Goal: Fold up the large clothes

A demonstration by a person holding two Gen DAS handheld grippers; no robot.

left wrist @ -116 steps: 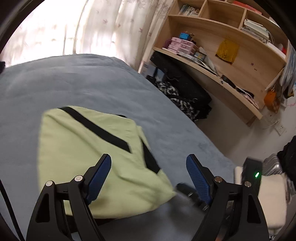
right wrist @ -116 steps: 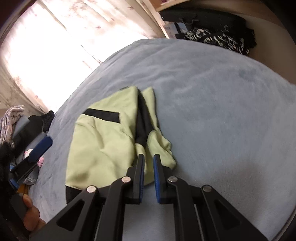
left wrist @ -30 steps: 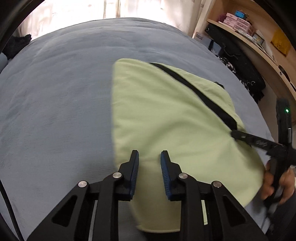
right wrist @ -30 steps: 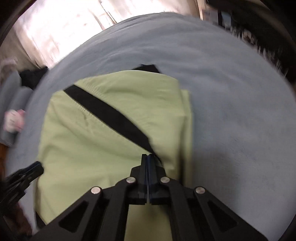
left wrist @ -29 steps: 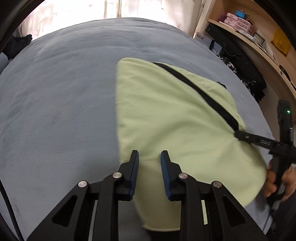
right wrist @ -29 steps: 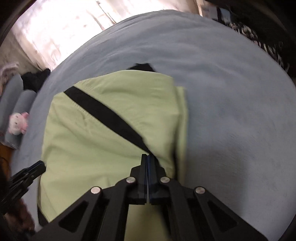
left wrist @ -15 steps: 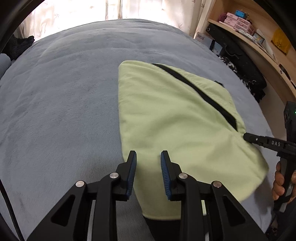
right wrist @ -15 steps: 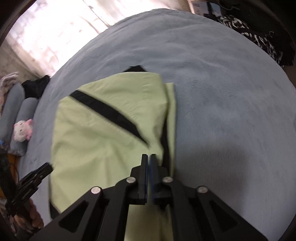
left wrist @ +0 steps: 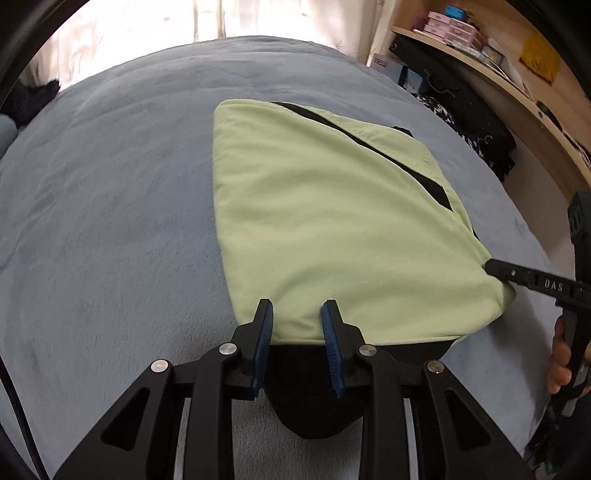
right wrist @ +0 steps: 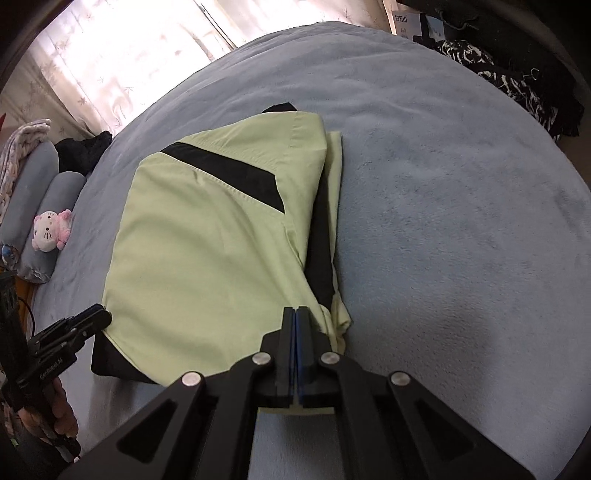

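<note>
A light green garment with black stripes lies folded into a rough square on the grey-blue bed. It also shows in the right wrist view. My left gripper is partly open and empty, with its fingertips over the garment's near edge. My right gripper is shut with its tips over the garment's near right corner; whether cloth sits between the pads is hidden. The right gripper also shows in the left wrist view, touching that corner.
Wooden shelves with boxes and dark bags stand at the right of the bed. Grey pillows and a pink plush toy lie at the left. A curtained window is behind the bed.
My left gripper has opened a little and drawn back towards the garment's near edge. The right gripper has stayed shut and pulled back; the garment has settled flatter on the bed.
</note>
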